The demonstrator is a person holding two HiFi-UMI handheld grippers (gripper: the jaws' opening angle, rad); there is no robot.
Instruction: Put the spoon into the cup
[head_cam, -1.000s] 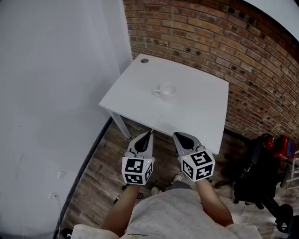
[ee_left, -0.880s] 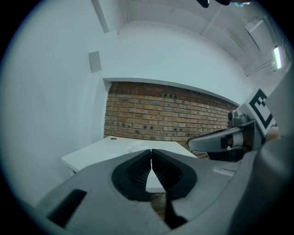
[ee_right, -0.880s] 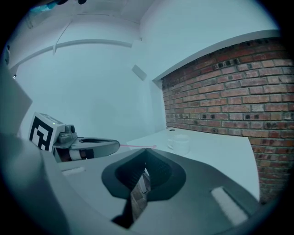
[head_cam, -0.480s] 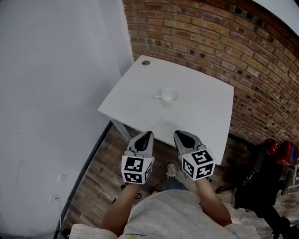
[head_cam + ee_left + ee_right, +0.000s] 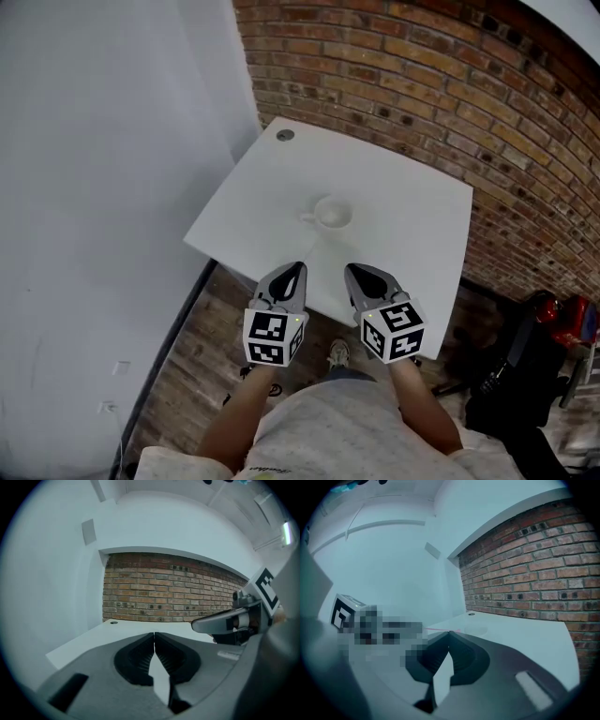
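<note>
A white cup [image 5: 331, 213] stands upright near the middle of the white table [image 5: 412, 216]. A thin spoon [image 5: 316, 246] lies faintly visible between the cup and the table's near edge. My left gripper [image 5: 298, 270] hangs shut over that near edge, just short of the spoon, with nothing between its jaws. My right gripper [image 5: 350, 272] is beside it, also shut and empty. In the right gripper view the spoon [image 5: 440, 630] shows as a thin pinkish line just past the shut gripper [image 5: 448, 633], with the cup [image 5: 477, 630] pale behind it. The left gripper view shows the shut left gripper [image 5: 154, 633] and the table [image 5: 89, 637].
A brick wall [image 5: 450, 84] backs the table and a white wall [image 5: 103, 187] runs along its left. A round cable hole [image 5: 285, 134] sits at the table's far left corner. Dark chair parts and a red object [image 5: 553, 314] stand on the wooden floor at the right.
The person has stepped closer, so the table and cup sit lower and nearer in the head view. Both grippers now reach the table's near edge and stay shut.
</note>
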